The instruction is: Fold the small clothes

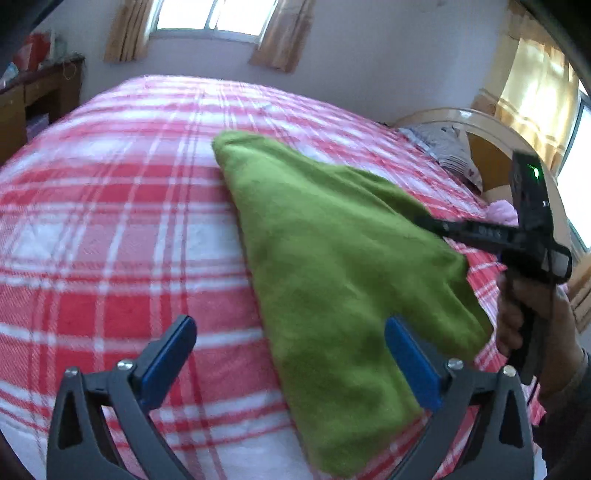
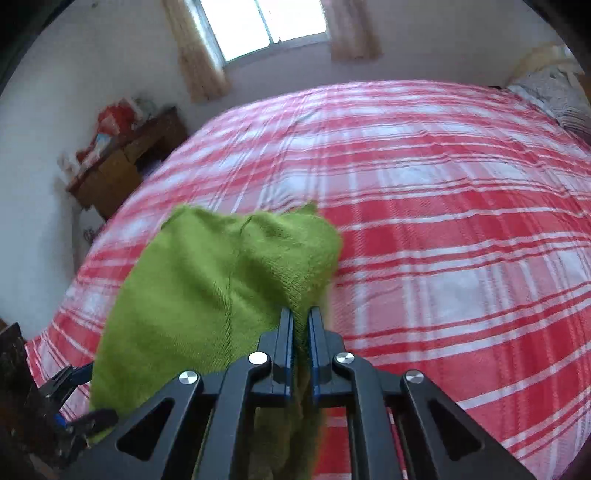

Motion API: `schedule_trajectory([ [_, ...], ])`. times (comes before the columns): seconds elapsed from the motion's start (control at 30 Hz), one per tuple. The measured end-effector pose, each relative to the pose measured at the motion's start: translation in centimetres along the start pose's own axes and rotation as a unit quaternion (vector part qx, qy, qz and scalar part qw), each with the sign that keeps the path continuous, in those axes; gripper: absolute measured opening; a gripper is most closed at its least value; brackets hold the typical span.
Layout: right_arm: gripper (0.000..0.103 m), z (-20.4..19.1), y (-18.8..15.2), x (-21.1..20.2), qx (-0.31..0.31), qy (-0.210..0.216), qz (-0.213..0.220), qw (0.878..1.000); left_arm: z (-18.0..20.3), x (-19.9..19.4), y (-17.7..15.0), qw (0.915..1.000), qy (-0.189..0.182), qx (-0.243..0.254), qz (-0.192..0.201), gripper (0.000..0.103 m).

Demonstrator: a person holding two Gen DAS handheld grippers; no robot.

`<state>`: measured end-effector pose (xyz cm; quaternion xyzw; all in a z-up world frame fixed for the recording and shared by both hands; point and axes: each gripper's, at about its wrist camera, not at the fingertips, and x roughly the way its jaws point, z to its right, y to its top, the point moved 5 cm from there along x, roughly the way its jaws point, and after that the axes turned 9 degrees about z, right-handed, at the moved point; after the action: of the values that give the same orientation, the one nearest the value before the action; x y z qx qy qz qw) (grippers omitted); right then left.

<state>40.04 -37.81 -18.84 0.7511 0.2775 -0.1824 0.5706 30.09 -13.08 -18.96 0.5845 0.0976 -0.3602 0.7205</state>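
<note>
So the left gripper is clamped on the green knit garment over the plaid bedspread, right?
No. The right gripper is clamped on the green knit garment over the plaid bedspread, as the right wrist view shows. The left gripper is open.

Left claw (image 1: 290, 354) agape, right claw (image 2: 300, 325) clamped

Both wrist views close above the plaid bed (image 1: 110, 221), facing the far window (image 2: 266, 26) — sharing the green garment (image 1: 332, 258).
</note>
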Motion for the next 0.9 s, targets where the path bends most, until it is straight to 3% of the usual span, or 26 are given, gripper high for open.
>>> schedule_trajectory([
  [0.1,0.006,1.6,-1.6,1.7,0.004,-0.015,-0.026,1.000,0.4,1.9,-0.7,0.9994,-0.016,-0.003,-0.030,0.103],
  [0.23,0.008,1.7,-1.3,1.3,0.017,0.019,-0.015,1.000,1.0,2.1,-1.6,0.9992,-0.013,0.021,-0.031,0.103],
  [0.27,0.013,1.9,-1.1,1.2,0.028,0.029,-0.012,0.999,1.1,2.1,-1.6,0.9992,-0.013,0.023,-0.031,0.103],
  [0.37,0.051,2.7,-0.6,1.1,0.060,0.033,0.010,0.998,1.1,2.1,-1.6,0.9991,-0.014,0.024,-0.031,0.103],
  [0.4,0.053,2.9,-0.5,1.2,0.073,0.042,0.017,0.996,1.1,2.1,-1.6,0.9991,-0.014,0.025,-0.031,0.103],
  [0.63,0.050,2.9,-0.7,3.6,0.095,0.086,-0.007,0.992,1.5,2.2,-1.6,0.9989,-0.020,0.028,-0.031,0.103],
  [0.73,0.034,2.5,-0.6,4.3,0.107,0.121,-0.018,0.987,1.9,2.4,-1.4,0.9988,-0.023,0.030,-0.031,0.102],
  [0.83,0.034,2.3,-0.7,4.9,0.116,0.127,-0.023,0.985,2.0,2.5,-1.3,0.9984,-0.037,0.027,-0.033,0.097],
  [0.9,0.033,2.5,-0.7,5.2,0.128,0.133,-0.026,0.982,2.2,2.5,-1.3,0.9977,-0.051,0.026,-0.036,0.088],
])
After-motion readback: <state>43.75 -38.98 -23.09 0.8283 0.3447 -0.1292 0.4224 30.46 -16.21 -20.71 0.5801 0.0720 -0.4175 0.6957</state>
